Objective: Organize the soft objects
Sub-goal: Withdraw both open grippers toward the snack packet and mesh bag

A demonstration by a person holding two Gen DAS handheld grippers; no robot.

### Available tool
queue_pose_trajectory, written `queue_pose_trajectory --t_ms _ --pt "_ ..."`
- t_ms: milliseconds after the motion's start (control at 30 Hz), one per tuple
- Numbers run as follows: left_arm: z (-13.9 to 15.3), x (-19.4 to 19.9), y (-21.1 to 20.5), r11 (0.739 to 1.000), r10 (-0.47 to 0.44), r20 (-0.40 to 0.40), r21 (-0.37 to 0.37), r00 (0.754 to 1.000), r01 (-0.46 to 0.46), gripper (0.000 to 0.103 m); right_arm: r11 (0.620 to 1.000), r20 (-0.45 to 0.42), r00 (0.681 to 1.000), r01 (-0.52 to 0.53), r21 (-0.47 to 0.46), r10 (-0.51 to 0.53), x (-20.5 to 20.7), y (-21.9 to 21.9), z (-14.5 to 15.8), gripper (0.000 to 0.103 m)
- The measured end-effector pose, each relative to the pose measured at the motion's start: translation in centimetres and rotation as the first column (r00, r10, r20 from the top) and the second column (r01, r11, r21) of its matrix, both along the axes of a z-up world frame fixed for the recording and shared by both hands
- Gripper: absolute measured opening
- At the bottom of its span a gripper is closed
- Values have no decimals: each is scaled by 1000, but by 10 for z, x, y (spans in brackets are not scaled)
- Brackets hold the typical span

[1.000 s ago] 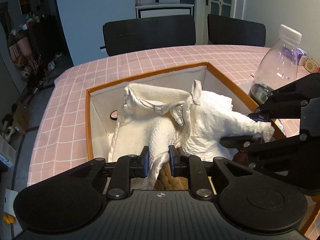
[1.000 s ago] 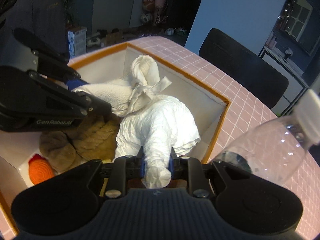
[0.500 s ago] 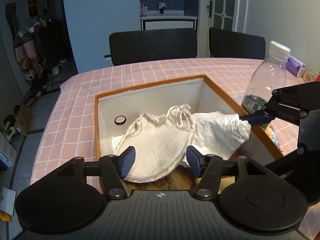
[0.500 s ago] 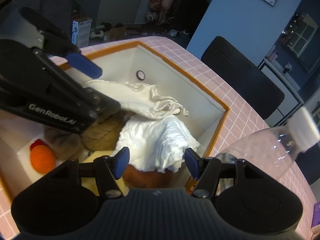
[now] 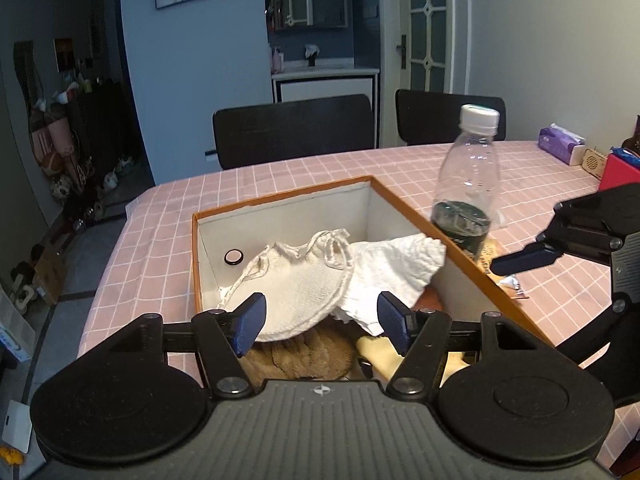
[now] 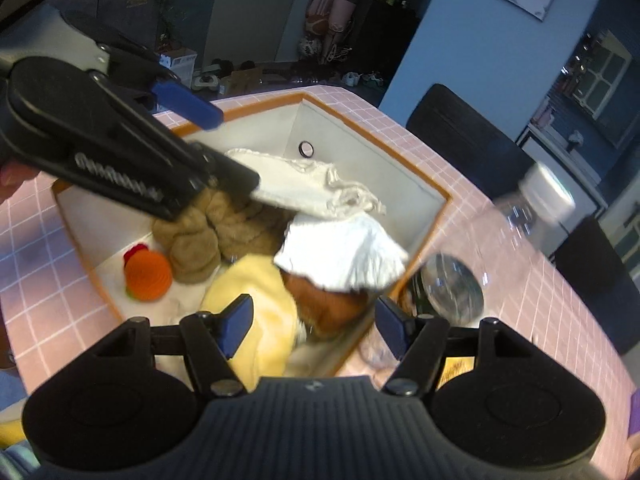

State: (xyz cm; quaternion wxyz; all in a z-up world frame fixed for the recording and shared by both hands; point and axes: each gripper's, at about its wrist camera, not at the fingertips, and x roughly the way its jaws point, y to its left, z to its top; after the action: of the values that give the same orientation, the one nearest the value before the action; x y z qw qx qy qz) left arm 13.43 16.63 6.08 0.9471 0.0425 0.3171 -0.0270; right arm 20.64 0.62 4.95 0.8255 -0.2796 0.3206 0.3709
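Left hand-held gripper (image 5: 318, 330) tilted down over box (image 5: 416, 216), jaws opening, empty, right hand-held gripper (image 6: 314, 326) likewise.

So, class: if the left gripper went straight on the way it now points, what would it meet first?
Probably the cream towel lying in the box; the left gripper, jaws opening and empty, points down at it, though depth is unclear.
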Motion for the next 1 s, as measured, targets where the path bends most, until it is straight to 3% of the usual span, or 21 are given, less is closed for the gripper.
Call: queue_pose_trajectory --t_ms 267,433,533,833,1000 --pt "7 -27 -37 995 -102 78 9 992 102 75 995 -44 998 54 86 -51 -18 -59 10 67" --pt "11 -38 -75 973 -232 103 41 967 229 75 978 -81 990 129 166 -117 -17 -108 21 71" --pt "10 -37 -96 955 -296 99 61 950 291 75 970 -74 983 179 165 -169 -14 -137 22 71" --pt "-17 -11 -168 878 -454 -5 171 891 448 75 937 -120 941 330 112 -317 17 -206 -12 70" --pt "-35 22 -201 876 -443 -86 171 892 451 75 933 -142 931 350 81 -337 27 -221 -29 67"
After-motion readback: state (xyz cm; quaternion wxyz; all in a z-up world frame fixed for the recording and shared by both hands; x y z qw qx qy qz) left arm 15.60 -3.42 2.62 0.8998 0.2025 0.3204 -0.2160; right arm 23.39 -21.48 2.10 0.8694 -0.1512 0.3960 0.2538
